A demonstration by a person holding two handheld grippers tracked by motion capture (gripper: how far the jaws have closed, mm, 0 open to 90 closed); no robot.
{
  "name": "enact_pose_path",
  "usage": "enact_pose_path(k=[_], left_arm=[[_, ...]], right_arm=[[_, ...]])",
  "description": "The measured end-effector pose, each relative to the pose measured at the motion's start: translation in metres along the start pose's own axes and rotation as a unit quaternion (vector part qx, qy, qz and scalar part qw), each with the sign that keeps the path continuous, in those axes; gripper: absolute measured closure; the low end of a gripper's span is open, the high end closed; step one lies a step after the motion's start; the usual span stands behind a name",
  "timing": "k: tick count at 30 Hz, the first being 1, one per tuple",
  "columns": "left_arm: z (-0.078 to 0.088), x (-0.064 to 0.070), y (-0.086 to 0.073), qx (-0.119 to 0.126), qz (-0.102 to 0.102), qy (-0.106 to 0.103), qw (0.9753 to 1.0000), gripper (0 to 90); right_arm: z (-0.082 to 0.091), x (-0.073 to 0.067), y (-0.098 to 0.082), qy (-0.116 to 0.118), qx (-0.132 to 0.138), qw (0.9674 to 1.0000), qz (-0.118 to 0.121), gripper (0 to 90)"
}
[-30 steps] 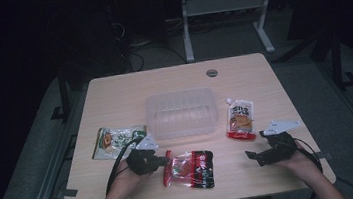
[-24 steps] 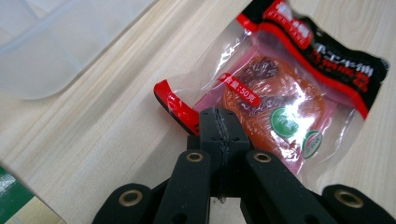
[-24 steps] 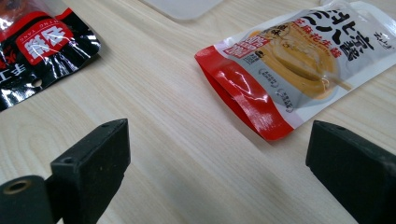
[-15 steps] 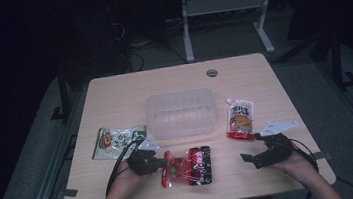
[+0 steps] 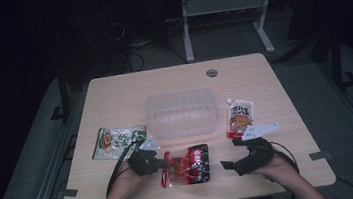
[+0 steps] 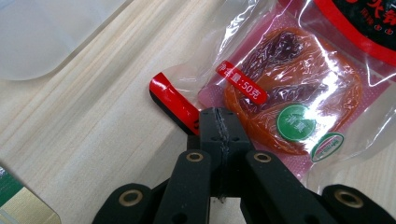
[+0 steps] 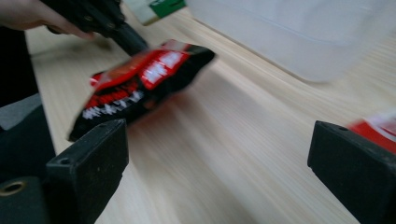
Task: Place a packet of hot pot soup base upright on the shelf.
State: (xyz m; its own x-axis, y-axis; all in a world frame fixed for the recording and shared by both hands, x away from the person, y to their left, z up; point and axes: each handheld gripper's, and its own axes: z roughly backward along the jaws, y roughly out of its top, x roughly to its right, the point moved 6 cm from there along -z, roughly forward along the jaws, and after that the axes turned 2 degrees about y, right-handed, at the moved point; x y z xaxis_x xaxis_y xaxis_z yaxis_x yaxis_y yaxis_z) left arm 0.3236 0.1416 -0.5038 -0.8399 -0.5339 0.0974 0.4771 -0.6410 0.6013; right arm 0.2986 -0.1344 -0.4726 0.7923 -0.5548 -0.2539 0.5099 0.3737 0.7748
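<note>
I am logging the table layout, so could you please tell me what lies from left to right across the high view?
Green snack packet → left gripper → red and black snack packet → right gripper → white and red pouch

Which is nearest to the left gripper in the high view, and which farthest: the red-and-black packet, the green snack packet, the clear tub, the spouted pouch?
1. Red-and-black packet: clamped in the left gripper, just to its right.
2. Green snack packet: behind it, slightly left.
3. Clear tub: behind, to the right, mid-table.
4. Spouted pouch: far right, by the right gripper.
</note>
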Motion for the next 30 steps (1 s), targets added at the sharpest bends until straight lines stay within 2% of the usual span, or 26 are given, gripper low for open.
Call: enact_pose_path(k=[3,12,15,18,19,22,26,30], left_arm=[[0.000,0.000,0.000,-0.001,0.000,0.000,1.0000,89.8],[0.000,0.000,0.000,-0.003,0.001,0.003,1.0000,89.8],[0.000,0.000,0.000,-0.004,0.002,0.003,1.0000,89.8],[0.000,0.000,0.000,-0.006,0.000,0.004,1.0000,89.8],[0.000,0.000,0.000,-0.004,0.004,0.004,1.0000,89.8],[0.000,0.000,0.000,-0.004,0.004,0.003,1.0000,89.8],[0.000,0.000,0.000,-0.006,0.001,0.006,1.0000,89.9],[0.000,0.001,0.001,-0.006,0.003,0.008,0.9999,89.9]], right_arm=[[-0.014,-0.011,0.005,0.021,-0.006,0.9998,0.001,5.7],[-0.039,-0.024,0.014,0.054,-0.016,0.9984,-0.003,6.2],[-0.050,-0.032,0.014,0.065,-0.030,0.9975,0.000,6.5],[-0.054,-0.036,0.014,0.073,-0.035,0.9968,0.000,8.1],[-0.057,-0.039,0.015,0.083,-0.039,0.9958,0.000,10.2],[-0.061,-0.041,0.016,0.088,-0.042,0.9953,-0.001,12.4],[-0.067,-0.042,0.017,0.102,-0.049,0.9935,-0.015,14.8],[-0.066,-0.043,0.017,0.104,-0.050,0.9931,-0.021,20.0]])
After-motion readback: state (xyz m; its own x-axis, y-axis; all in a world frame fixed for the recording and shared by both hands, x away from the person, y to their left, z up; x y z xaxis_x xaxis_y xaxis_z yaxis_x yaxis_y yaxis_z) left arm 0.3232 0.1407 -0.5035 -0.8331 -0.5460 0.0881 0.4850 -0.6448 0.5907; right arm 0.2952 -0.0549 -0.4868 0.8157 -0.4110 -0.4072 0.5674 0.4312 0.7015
